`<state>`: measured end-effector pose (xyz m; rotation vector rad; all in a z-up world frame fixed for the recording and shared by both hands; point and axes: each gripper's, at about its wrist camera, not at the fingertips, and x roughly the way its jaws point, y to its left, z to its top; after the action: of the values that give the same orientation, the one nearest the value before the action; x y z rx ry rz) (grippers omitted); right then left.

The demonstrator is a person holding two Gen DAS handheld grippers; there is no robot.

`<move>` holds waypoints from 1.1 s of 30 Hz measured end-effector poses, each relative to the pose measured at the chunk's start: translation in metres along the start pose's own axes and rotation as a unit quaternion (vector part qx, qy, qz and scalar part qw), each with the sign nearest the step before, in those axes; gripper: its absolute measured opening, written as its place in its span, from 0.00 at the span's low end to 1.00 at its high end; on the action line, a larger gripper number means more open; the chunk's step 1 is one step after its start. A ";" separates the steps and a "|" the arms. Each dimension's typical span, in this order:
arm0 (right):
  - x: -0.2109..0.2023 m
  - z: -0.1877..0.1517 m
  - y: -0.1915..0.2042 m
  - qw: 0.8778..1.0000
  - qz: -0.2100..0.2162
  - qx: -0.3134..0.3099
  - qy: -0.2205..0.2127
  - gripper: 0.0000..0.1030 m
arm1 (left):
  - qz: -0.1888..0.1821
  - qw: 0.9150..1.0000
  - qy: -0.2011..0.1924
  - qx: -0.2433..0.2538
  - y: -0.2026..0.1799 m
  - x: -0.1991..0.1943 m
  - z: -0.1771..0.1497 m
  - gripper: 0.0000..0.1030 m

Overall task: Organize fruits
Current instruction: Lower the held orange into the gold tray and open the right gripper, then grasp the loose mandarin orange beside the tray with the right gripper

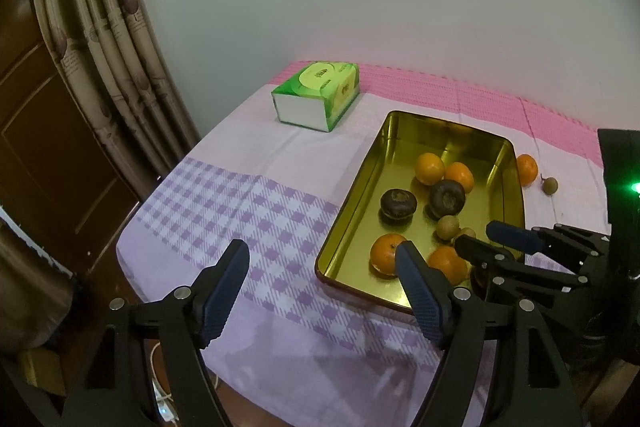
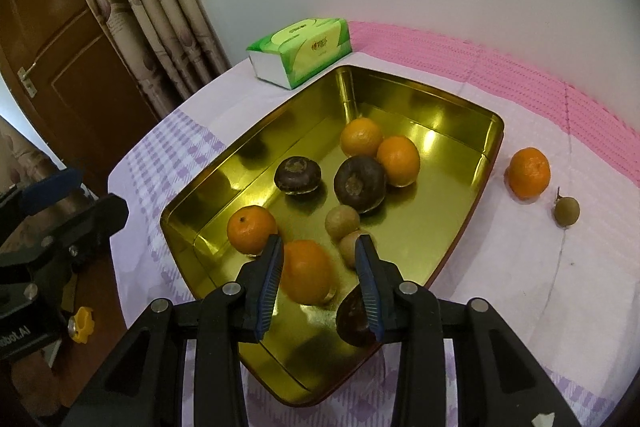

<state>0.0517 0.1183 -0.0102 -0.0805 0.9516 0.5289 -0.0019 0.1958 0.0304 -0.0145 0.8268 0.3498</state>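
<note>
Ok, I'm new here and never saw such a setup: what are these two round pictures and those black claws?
No robot: a person holds hand tongs in each hand, with a wide-angle camera on each looking along its fingers. One picture comes from the left tongs, the other from the right tongs. On the checked tablecloth sits a gold tray holding tangerines, dark brown fruits and longans. A lone tangerine and a lone longan lie outside it, a tissue pack behind. Both tongs stand open, gripping nothing; the right tongs hang over the tray.
</note>
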 end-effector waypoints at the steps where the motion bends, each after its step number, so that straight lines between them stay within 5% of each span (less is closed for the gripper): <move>1: -0.001 0.000 -0.001 1.000 0.001 0.001 -0.002 0.34 | 0.000 1.000 0.000 0.001 0.000 0.000 0.000 0.74; 11: -0.032 -0.009 -0.026 0.999 0.006 0.030 -0.040 0.34 | 0.001 1.000 0.004 0.012 -0.002 0.004 -0.002 0.74; 21: -0.076 -0.020 -0.115 0.995 -0.036 0.067 -0.070 0.39 | 0.000 1.000 0.004 0.019 -0.007 0.003 -0.004 0.74; 33: -0.037 0.020 -0.138 0.996 -0.082 -0.029 -0.036 0.48 | -0.003 0.999 0.017 0.043 -0.020 0.011 -0.009 0.74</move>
<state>0.1134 -0.0107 0.0084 -0.1897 0.8517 0.4052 0.0041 0.1790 0.0139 0.0578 0.8738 0.3078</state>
